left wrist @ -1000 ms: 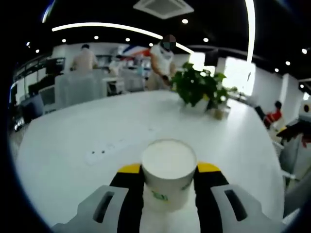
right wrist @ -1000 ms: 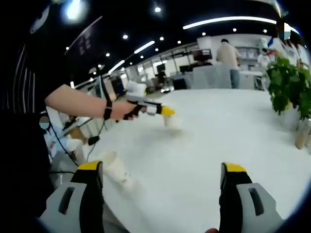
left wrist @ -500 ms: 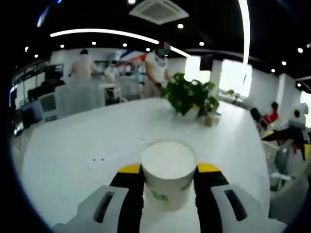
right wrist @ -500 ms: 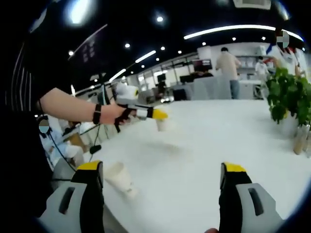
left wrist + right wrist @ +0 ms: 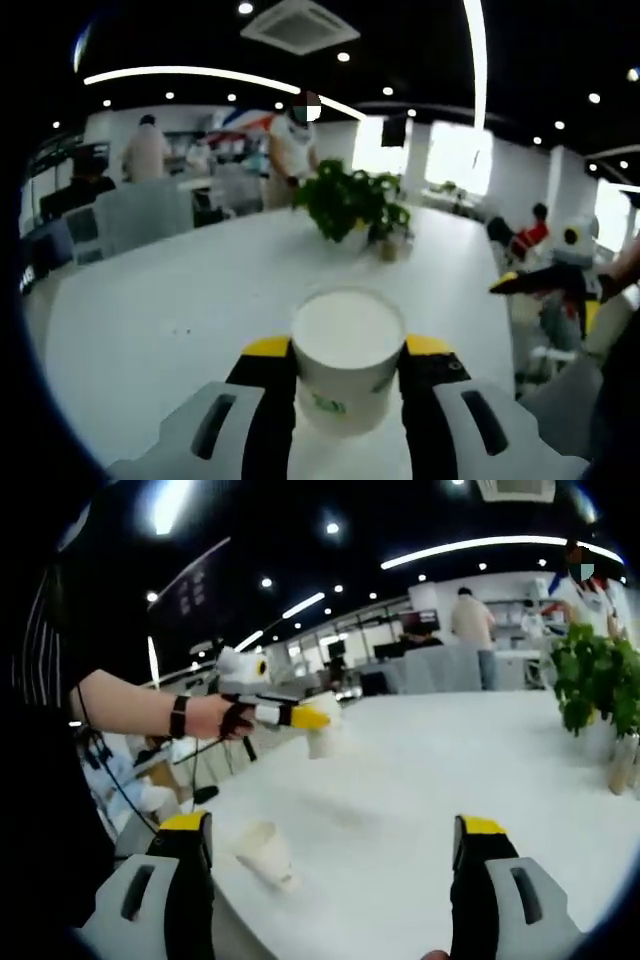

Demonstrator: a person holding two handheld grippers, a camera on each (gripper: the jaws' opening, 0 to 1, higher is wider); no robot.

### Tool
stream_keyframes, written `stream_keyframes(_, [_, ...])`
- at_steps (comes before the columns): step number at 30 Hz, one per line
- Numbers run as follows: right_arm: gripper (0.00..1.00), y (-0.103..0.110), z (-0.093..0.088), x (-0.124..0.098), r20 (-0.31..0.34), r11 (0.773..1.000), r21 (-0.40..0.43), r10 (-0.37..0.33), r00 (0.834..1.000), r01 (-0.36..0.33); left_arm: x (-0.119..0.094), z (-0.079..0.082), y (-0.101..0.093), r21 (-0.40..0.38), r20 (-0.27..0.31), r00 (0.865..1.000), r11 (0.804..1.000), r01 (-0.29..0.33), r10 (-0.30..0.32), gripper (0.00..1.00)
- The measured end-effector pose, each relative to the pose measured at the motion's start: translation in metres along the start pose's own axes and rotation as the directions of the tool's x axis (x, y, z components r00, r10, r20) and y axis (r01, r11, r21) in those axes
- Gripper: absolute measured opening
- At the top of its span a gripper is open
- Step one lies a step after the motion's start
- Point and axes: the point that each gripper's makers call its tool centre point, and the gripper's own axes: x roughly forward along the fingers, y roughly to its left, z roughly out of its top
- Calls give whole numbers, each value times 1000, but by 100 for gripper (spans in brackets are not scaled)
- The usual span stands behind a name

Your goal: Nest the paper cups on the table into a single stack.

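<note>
A broad white table point(image 5: 150, 300) spreads across the room, with a leafy green potted plant point(image 5: 345, 205) standing near its far side. In the right gripper view the same table point(image 5: 420, 780) runs ahead, and the plant point(image 5: 590, 680) sits at the right edge.

The left gripper point(image 5: 345, 375), yellow-tipped with black pads, is pinching an upright white paper cup point(image 5: 347, 355) between its jaws, mouth up, with a green mark on its wall. The right gripper view shows that gripper point(image 5: 305, 720) raised above the table in the person's hand point(image 5: 225, 720), the cup point(image 5: 322, 738) hanging at its tip, clear of the surface.

The right gripper point(image 5: 335, 880) has its jaws spread wide with nothing between them. A second white paper cup point(image 5: 265, 852) lies tipped on its side on the table near the left edge, just ahead of the right gripper's left jaw.

The step in hand seems to be carrying the lifted cup toward its mate. The next move likely calls for the free gripper to stand or steady the lying cup, so that one can drop squarely into the other; a tilted approach could jam the rims.
</note>
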Motion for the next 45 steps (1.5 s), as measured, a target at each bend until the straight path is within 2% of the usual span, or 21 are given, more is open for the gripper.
stream_keyframes(3, [98,3,-1,4,6,1000,6,6,1000,-6,-7,5,-7,2,15,1000,1000,12,-12,39])
stream_keyframes(12, [98,14,0,11,19,999,17,29,999,-29,-21,8,-24,11,13,999,999,42,-42,39])
stream_keyframes(17, [98,13,4,11,31,999,18,35,999,-35,-25,15,-34,48,25,998,997,63,-64,39])
stream_keyframes(21, [97,11,7,13,46,999,36,35,998,-36,-28,17,-37,36,22,997,997,73,-74,39])
stream_keyframes(25, [97,13,11,14,59,998,44,39,998,-41,-31,24,-43,32,43,995,996,85,-86,39])
stream_keyframes(31, [94,18,9,16,63,996,62,65,996,-69,-34,29,-58,43,53,993,994,103,-105,39])
stream_keyframes(39, [93,22,12,16,92,990,100,88,992,-97,-38,28,-76,61,46,990,989,131,-134,39])
stream_keyframes(45, [92,24,12,16,100,987,115,101,990,-112,-40,28,-85,46,52,987,988,149,-151,39])
